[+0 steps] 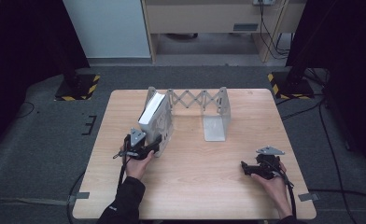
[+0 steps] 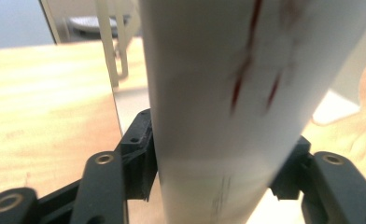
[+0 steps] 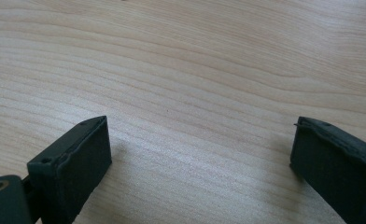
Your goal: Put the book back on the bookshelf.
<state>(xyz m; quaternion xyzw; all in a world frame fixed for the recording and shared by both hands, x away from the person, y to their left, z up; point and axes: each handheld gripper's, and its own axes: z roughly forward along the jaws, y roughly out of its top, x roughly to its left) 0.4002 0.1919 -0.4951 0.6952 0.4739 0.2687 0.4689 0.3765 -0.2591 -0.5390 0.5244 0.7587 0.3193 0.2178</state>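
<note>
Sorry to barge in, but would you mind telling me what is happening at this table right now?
A person is working with a handheld gripper in each hand. The left gripper has a white book between its jaws, at the left end plate of an expandable metal book rack on the wooden table, where the book leans against that plate. The right gripper rests apart on the table, jaws open and holding nothing.

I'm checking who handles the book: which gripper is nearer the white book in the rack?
Left. The left gripper has the white book between its jaws at the expandable rack. The right gripper rests far off over bare table, jaws open.
</note>
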